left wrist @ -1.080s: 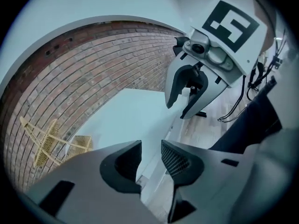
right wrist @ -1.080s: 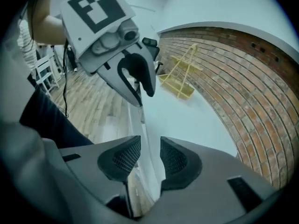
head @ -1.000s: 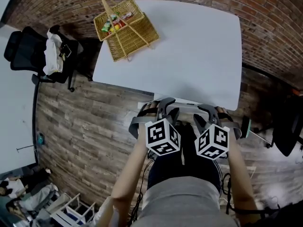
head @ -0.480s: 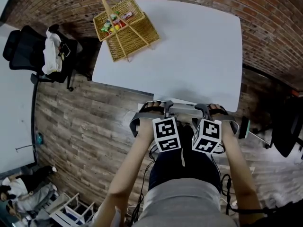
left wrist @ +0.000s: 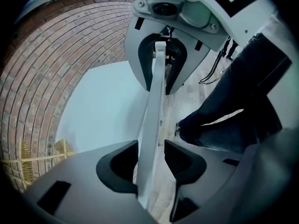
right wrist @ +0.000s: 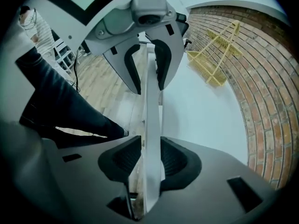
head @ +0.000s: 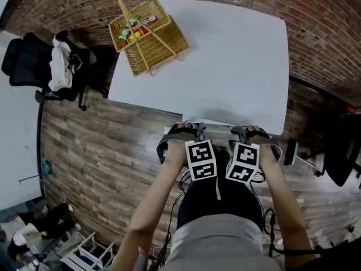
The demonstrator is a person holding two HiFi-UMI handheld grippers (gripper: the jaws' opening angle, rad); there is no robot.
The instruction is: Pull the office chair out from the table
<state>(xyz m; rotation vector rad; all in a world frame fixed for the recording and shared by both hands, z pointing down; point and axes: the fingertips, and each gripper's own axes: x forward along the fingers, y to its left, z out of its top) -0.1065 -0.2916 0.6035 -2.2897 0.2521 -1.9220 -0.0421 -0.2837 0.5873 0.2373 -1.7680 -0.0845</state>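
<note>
The office chair [head: 219, 129] stands pushed in at the near edge of the white worktop [head: 237, 66]. Only its pale top rail [left wrist: 152, 120] and grey side parts show there. Both grippers point steeply down at this rail, side by side, just before the near edge of the worktop.

The left gripper [head: 190, 131] has its jaws released and wide. The rail passes between them and lies close to one pad, while a clear gap stays at the other pad.

The right gripper [head: 246, 132] has its jaws closing, with the same rail between them. In the right gripper view both pads look to touch the rail, so they grasp it.

The person's forearms and dark trousers are on the near side of the worktop. On the far left corner of the worktop stands a wicker basket [head: 149, 33] with small packets inside. Left of the worktop, on the wooden floor, is a dark chair [head: 28, 61] carrying a white cloth.
</note>
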